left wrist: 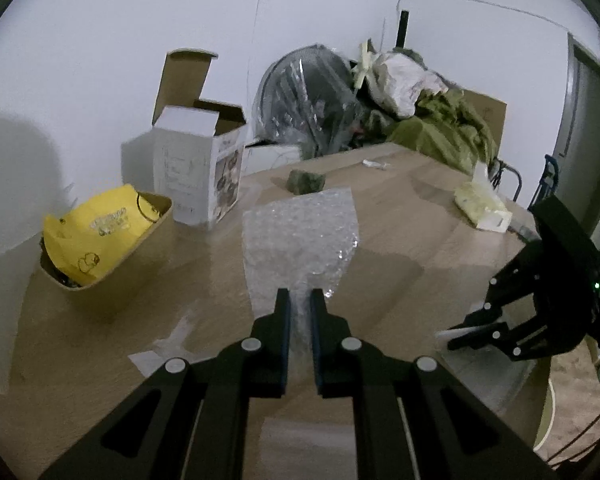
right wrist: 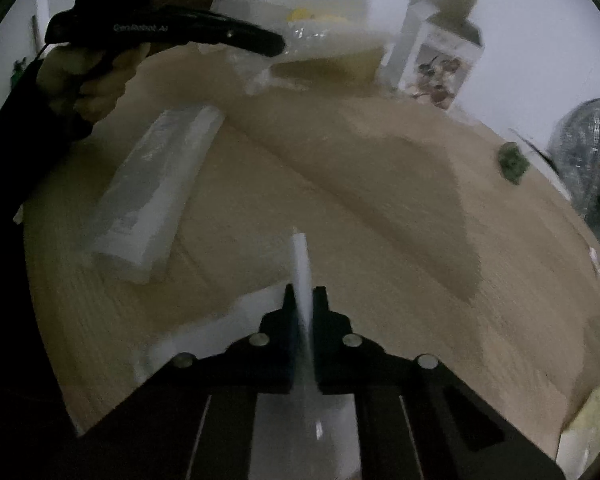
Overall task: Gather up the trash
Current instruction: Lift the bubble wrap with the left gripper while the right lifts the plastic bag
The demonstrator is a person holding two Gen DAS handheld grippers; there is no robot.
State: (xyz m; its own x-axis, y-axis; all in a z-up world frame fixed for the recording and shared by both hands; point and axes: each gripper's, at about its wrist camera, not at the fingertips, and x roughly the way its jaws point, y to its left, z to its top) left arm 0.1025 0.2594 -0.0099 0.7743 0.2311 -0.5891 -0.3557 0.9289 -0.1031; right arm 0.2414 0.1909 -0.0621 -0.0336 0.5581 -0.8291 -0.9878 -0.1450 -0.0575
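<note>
In the left wrist view my left gripper (left wrist: 300, 296) is shut on the lower end of a clear bubble wrap sheet (left wrist: 300, 236), which stands up above the wooden table (left wrist: 412, 240). My right gripper (left wrist: 452, 338) shows at the right, low over the table edge. In the right wrist view my right gripper (right wrist: 303, 294) is shut on a thin white sheet (right wrist: 302, 264) seen edge-on. A hand (right wrist: 88, 80) holds the left gripper (right wrist: 278, 46) at the upper left. A crumpled green wad (left wrist: 306, 182) (right wrist: 512, 164) lies on the table further off.
A cardboard bin (left wrist: 140, 248) with a yellow bag (left wrist: 96, 232) stands at the table's left. Behind it is an open white box (left wrist: 196, 172) (right wrist: 440, 60). A long white pack (right wrist: 156, 192), a tissue pack (left wrist: 482, 208), a wrapped fan (left wrist: 308, 108) and olive cloth (left wrist: 440, 132) are around.
</note>
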